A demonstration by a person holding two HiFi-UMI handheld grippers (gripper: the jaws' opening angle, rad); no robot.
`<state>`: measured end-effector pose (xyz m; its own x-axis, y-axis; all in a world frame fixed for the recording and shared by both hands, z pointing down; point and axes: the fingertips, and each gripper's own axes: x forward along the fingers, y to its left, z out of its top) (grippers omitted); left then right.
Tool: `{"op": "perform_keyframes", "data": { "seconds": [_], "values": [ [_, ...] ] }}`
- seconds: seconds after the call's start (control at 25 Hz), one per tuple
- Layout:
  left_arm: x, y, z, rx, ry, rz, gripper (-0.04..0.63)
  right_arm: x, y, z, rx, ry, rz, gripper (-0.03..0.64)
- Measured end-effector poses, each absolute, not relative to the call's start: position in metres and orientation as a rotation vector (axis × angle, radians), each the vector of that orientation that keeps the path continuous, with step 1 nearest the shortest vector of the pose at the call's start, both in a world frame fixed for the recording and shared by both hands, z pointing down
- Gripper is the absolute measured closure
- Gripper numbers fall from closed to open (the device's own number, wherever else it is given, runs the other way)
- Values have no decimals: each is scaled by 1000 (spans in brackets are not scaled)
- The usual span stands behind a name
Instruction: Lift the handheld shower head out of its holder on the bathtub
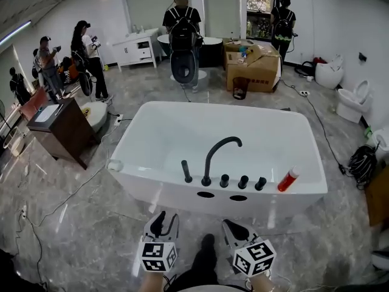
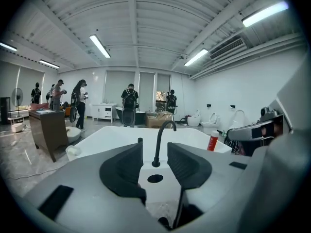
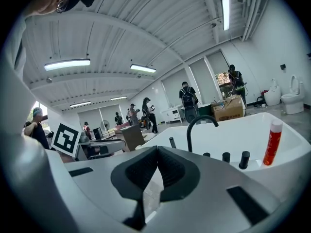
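The white bathtub (image 1: pixel 176 129) stands in front of me, its near rim carrying a curved black faucet (image 1: pixel 214 157). The handheld shower head (image 1: pixel 186 171) is a slim black stick standing upright in its holder left of the faucet; it also shows as the shower head (image 2: pixel 140 141) and the shower head (image 3: pixel 172 142). My left gripper (image 1: pixel 163 222) hangs short of the tub, open and empty; the left gripper (image 2: pixel 154 150) frames the faucet. My right gripper (image 1: pixel 234 227) is beside it, also short of the tub. The right gripper (image 3: pixel 156 153) is shut with nothing between its pads.
Three black knobs (image 1: pixel 242 181) and a red bottle (image 1: pixel 288 179) sit on the rim right of the faucet. A wooden cabinet (image 1: pixel 61 126) stands at left, cardboard boxes (image 1: pixel 252 62) behind the tub, toilets (image 1: pixel 352 102) at right. Cables trail over the floor. Several people stand at the back.
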<state>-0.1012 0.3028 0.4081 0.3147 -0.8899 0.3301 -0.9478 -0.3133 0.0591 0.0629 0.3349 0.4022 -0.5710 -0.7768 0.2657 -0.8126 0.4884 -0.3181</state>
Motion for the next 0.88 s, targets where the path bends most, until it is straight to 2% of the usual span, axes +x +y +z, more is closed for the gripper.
{"op": "perform_keyframes", "data": {
  "seconds": [0.88],
  "values": [
    [-138,-45,462,2324,-1568,382,377,30,-11,419,1486,-2565,670,611]
  ]
}}
